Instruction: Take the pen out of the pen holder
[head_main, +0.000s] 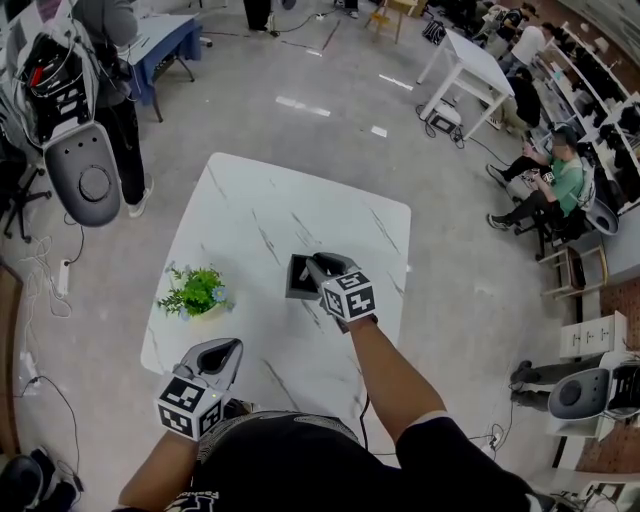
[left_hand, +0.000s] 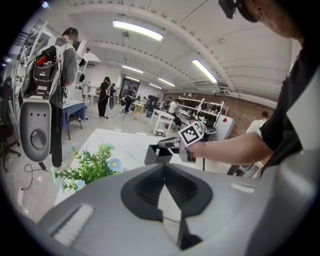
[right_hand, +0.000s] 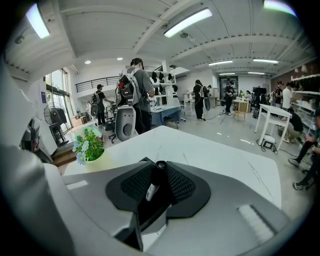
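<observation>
Head view: a person at a white marble table (head_main: 250, 200) reaches the right gripper (head_main: 312, 266) over the mouth of a black pen holder (head_main: 297, 283) at the table's middle. That gripper's own view shows its jaws clamped on a black pen (right_hand: 152, 184); whether the pen's lower end sits inside the holder cannot be told. The left gripper (head_main: 232, 347) hangs over the near edge, jaws together and empty, well apart from the holder. A small potted plant (head_main: 197, 290) stands at the left.
</observation>
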